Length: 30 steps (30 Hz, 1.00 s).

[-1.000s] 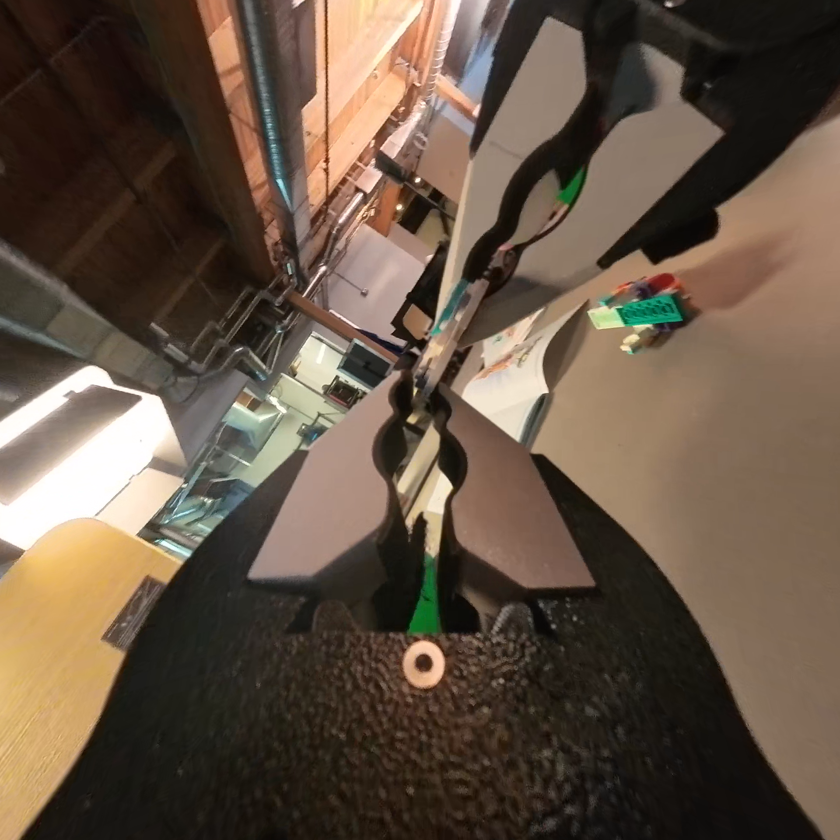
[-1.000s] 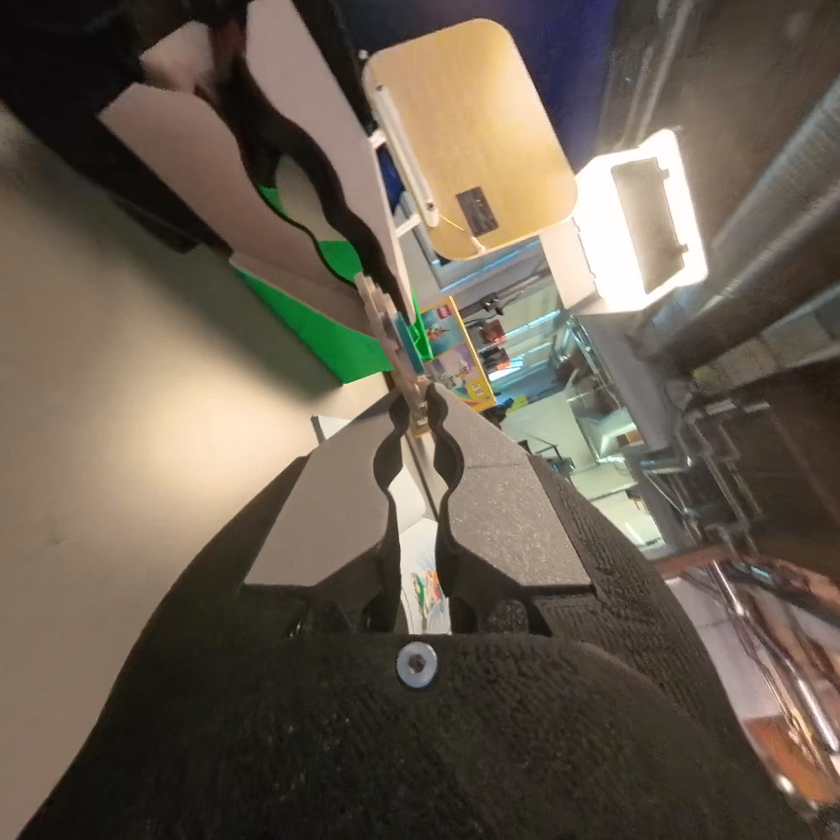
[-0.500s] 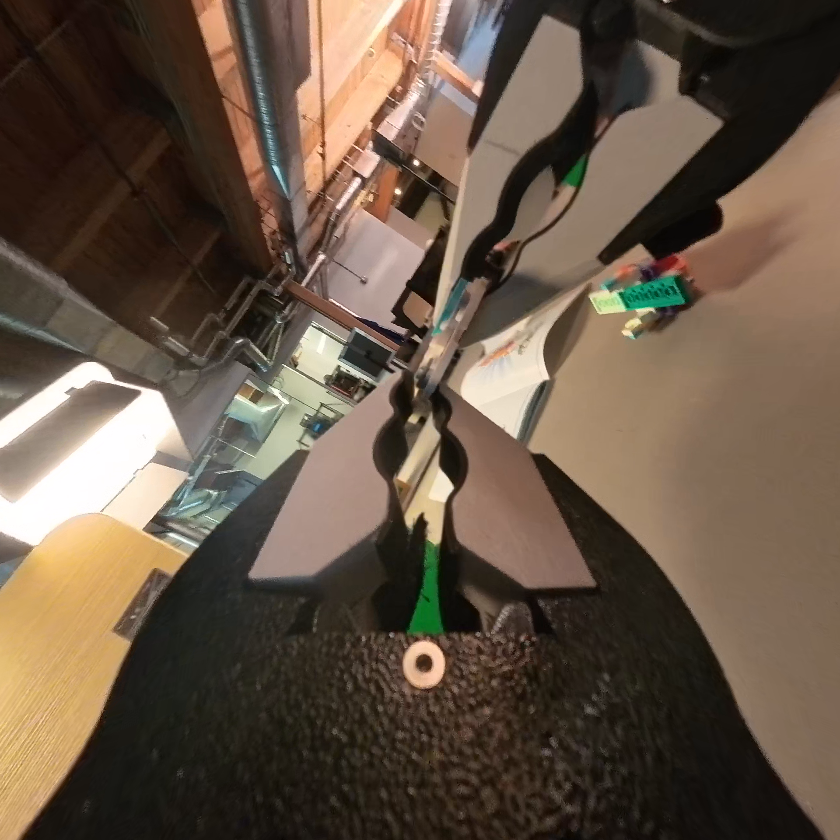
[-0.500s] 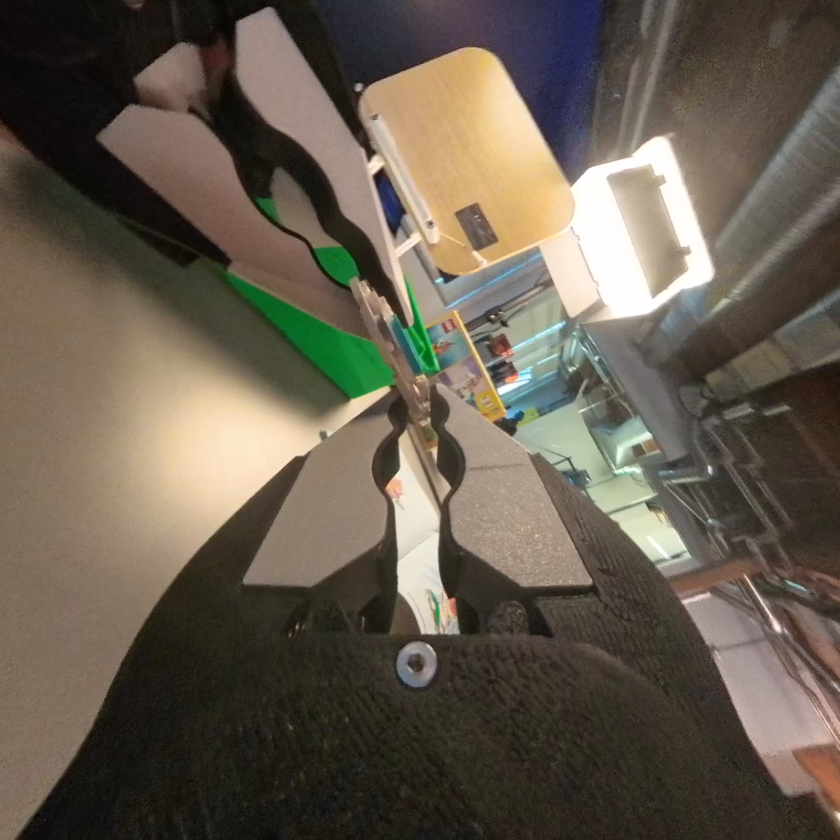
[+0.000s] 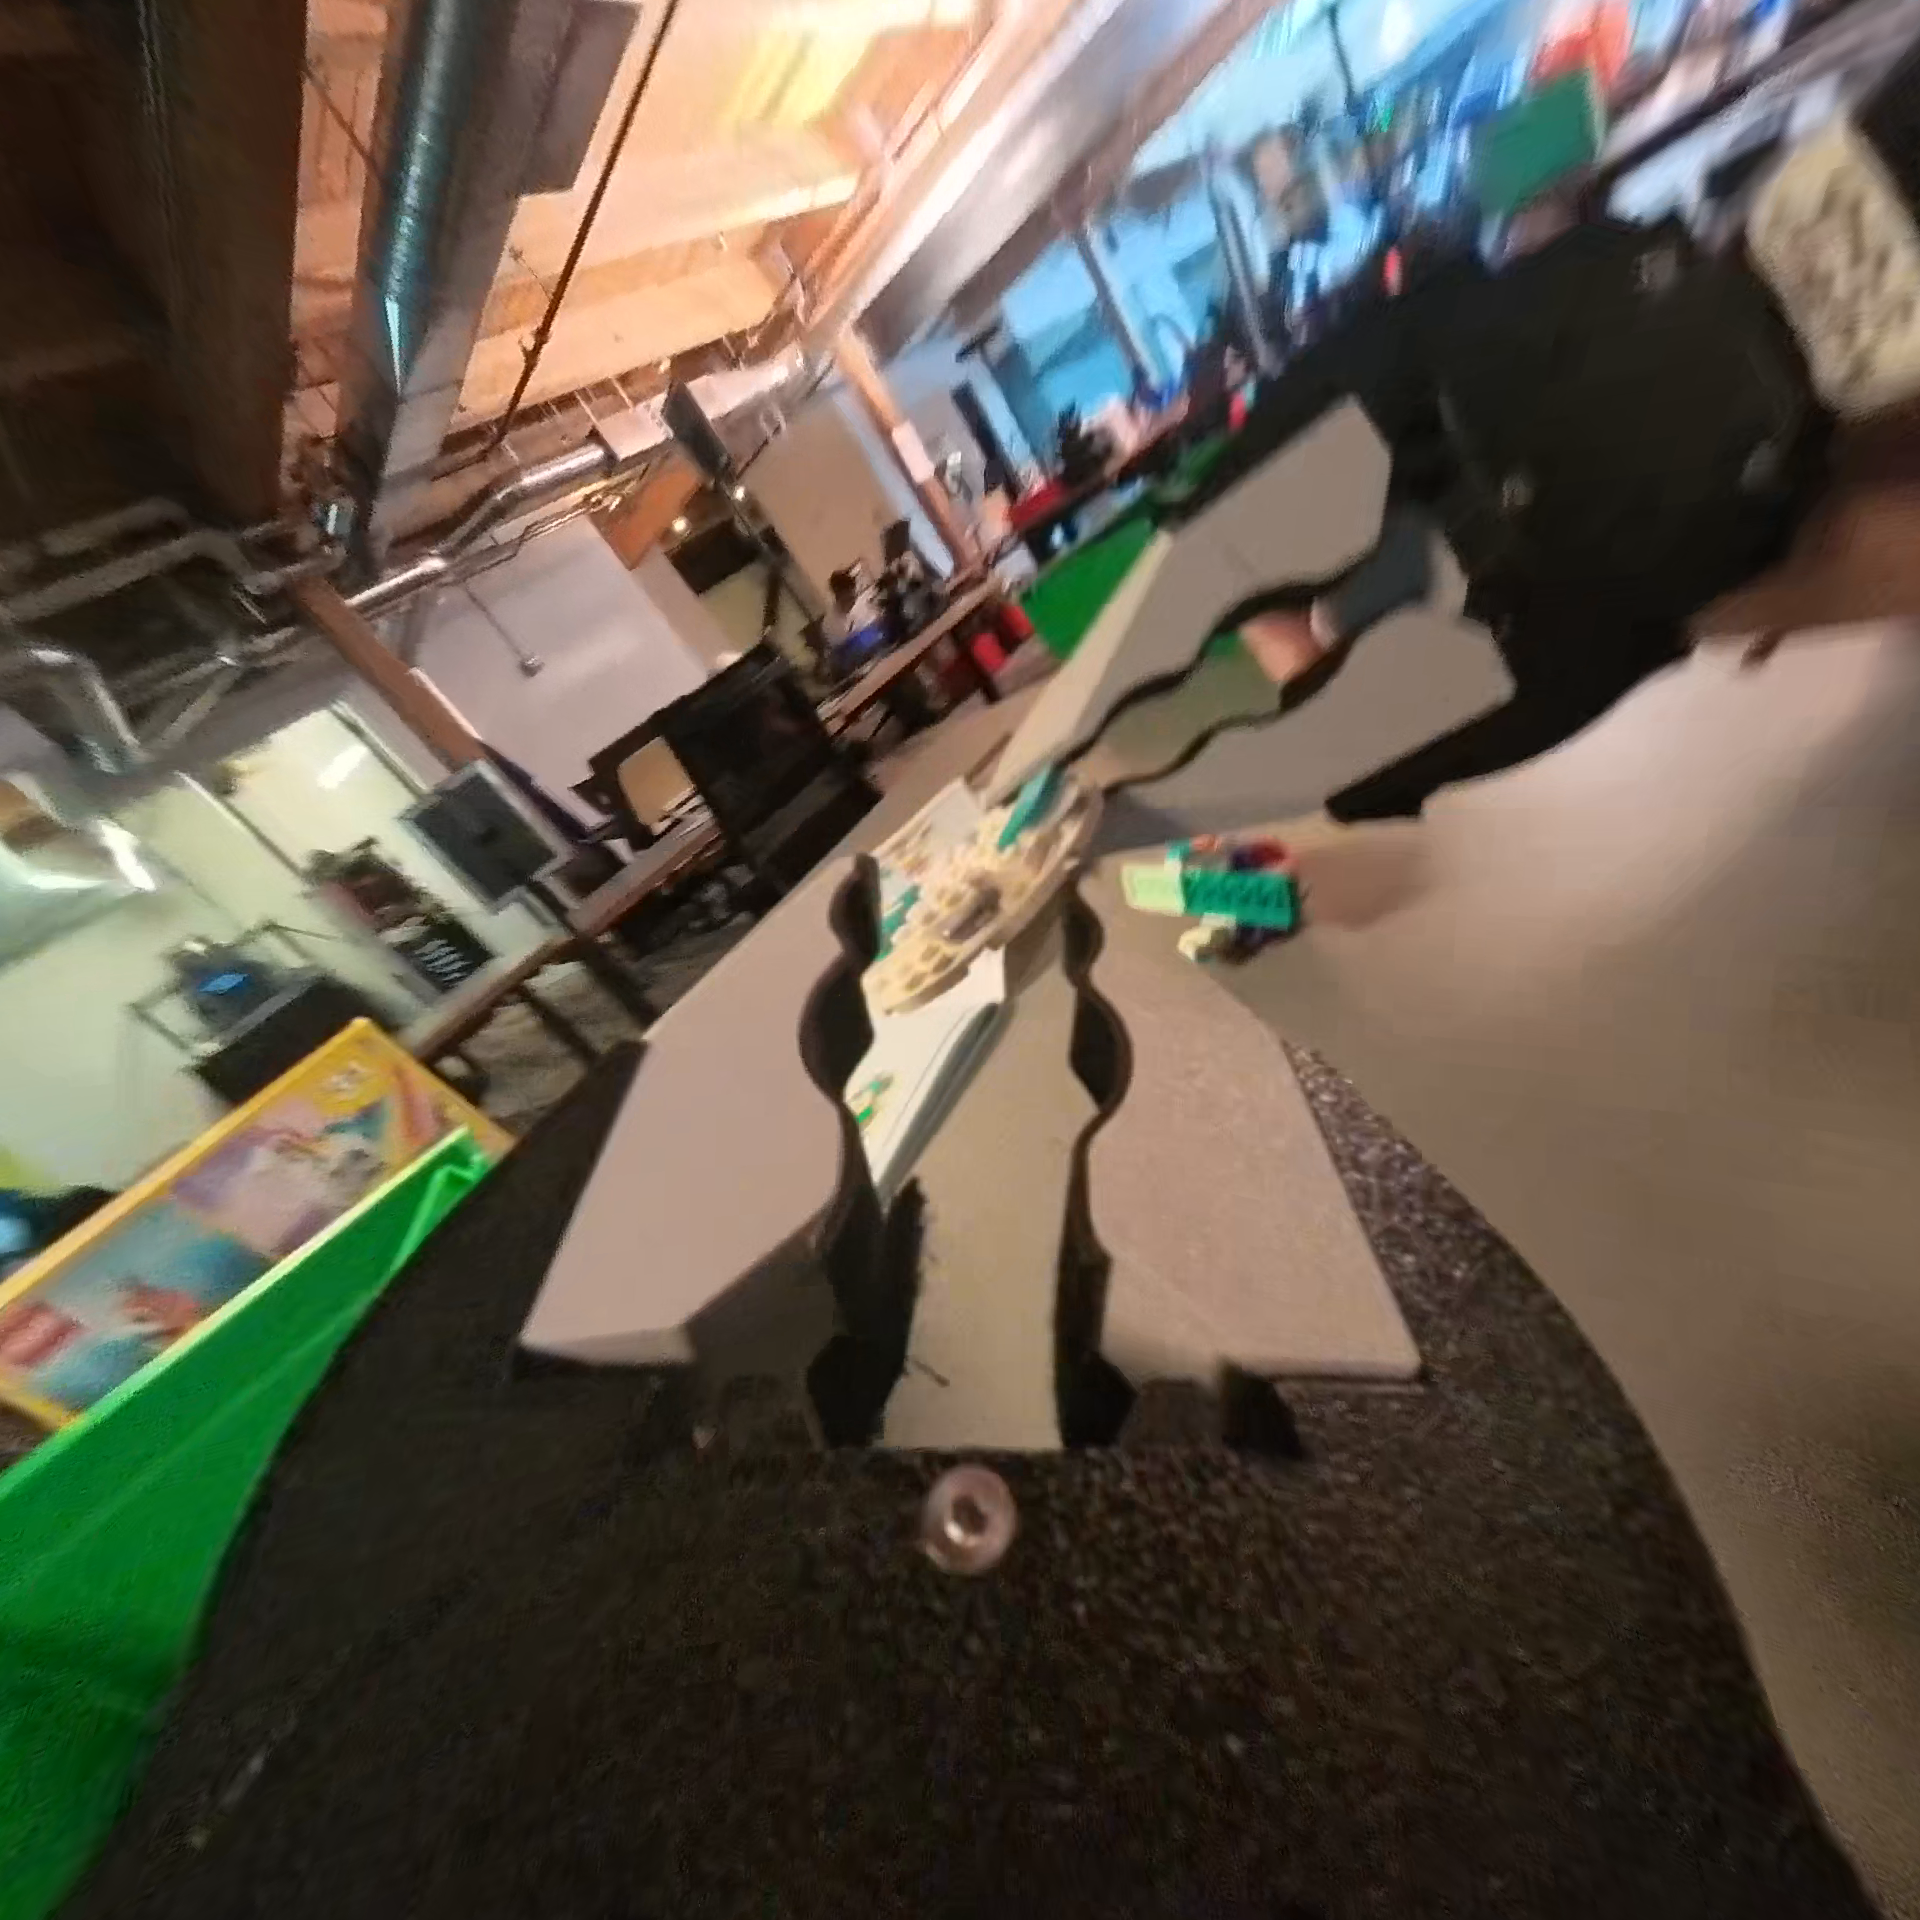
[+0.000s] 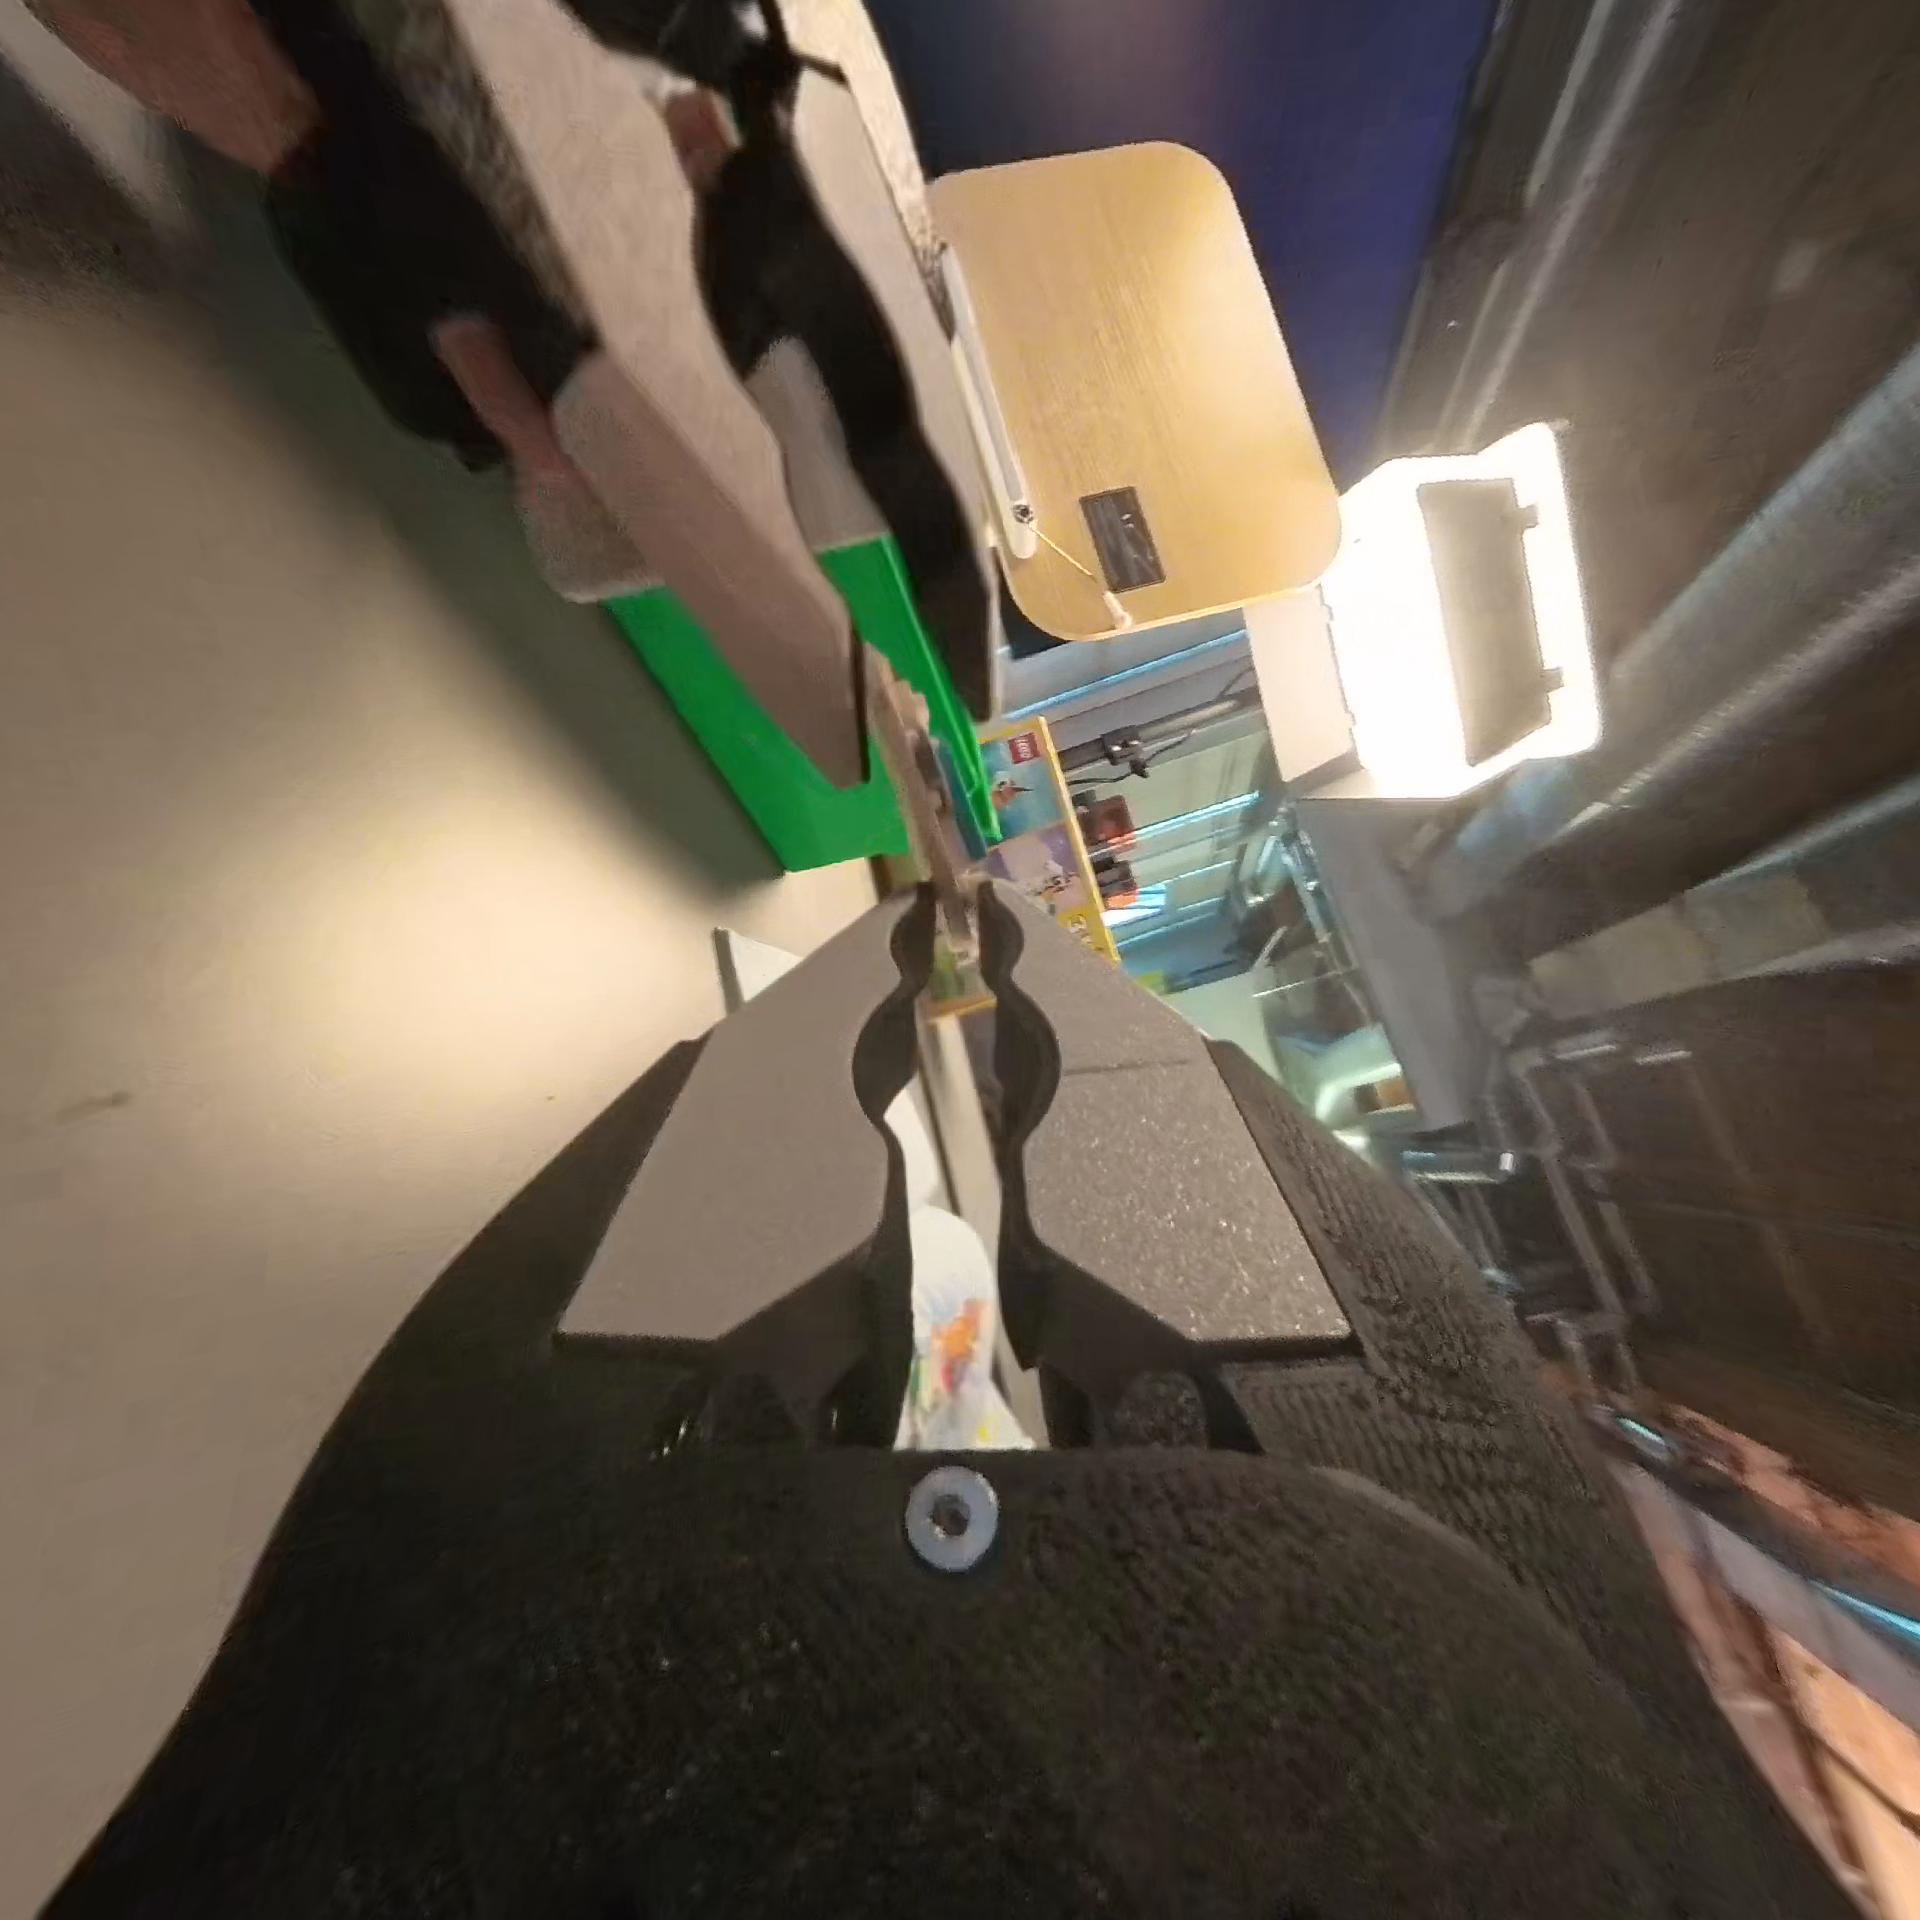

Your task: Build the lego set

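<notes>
A flat tan brick plate (image 6: 928, 821) with a teal piece on it is gripped edge-on at the tips of the right tool (image 6: 951, 914), both pads pressed against it. From the left wrist view the same plate (image 5: 997, 894) is seen held off the surface (image 5: 1558, 1039), and the left tool (image 5: 961, 914) is spread wide just this side of it, its fingers apart from the plate. An open booklet (image 5: 935, 1081) is seen lying below the plate. A small pile of green and coloured bricks (image 5: 1236, 904) is found beside the plate, on the surface. A green bin (image 6: 748, 748) and a yellow-edged box (image 6: 1049, 831) are seen beyond the plate.
</notes>
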### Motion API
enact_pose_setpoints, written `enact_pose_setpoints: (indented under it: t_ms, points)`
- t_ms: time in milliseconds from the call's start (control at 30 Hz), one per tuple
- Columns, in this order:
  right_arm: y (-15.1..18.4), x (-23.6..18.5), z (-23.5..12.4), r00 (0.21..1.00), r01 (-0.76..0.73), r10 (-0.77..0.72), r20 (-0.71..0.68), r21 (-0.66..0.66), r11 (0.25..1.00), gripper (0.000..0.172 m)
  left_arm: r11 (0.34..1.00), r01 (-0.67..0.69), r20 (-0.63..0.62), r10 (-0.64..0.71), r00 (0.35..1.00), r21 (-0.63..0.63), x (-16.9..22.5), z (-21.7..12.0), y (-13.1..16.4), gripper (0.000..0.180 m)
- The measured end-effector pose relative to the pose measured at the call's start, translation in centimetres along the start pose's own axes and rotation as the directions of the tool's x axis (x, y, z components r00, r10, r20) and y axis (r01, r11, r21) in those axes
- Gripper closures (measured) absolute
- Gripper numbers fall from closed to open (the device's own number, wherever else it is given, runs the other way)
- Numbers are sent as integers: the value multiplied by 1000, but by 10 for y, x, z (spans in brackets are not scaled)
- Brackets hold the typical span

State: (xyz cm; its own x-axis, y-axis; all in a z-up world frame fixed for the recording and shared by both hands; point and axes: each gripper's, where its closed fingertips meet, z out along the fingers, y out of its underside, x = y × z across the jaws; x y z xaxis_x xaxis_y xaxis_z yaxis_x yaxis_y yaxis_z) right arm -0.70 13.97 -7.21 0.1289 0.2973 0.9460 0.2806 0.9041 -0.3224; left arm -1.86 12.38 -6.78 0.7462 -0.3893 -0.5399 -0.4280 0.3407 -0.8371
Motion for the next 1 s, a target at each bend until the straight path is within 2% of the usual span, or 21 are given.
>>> enact_pose_setpoints:
  t_ms: [100, 200, 267, 367, 467, 567, 733, 867, 1000]
  points:
    - [-4, 9, -3, 991, 104, -103, -87, 7, 995, 166, 971, 232, -41, -230, 972, 59, -6, -3, -8, 137]
    - [-12, 18, -6, 962, 210, -206, -181, 6, 978, 166, 883, 463, -116, -452, 884, 83, -9, -3, -12, 129]
    - [-15, 24, -8, 937, 270, -263, -230, -4, 963, 166, 772, 629, -183, -608, 773, 90, -10, -2, -15, 129]
    - [-19, 29, -11, 901, 342, -334, -277, -22, 939, 166, 537, 840, -313, -788, 531, 73, -8, 0, -19, 130]
    - [-20, 31, -12, 875, 391, -384, -296, -38, 920, 166, 365, 931, -397, -850, 346, 29, -8, 1, -20, 133]
    - [-18, 28, -12, 864, 424, -420, -277, -49, 904, 168, 247, 969, -457, -859, 230, 24, -14, -3, -24, 126]
    - [-23, 12, -9, 874, 442, -430, -225, 6, 897, 168, 244, 969, -420, -878, 230, 20, -19, -3, -17, 126]
    - [-29, 3, -5, 857, 485, -470, -212, 19, 875, 168, 234, 971, -399, -896, 194, -55, -11, 1, -9, 147]
    - [-23, 7, -5, 860, 473, -463, -213, -5, 881, 168, 262, 962, -372, -902, 216, -77, -9, 1, -4, 158]
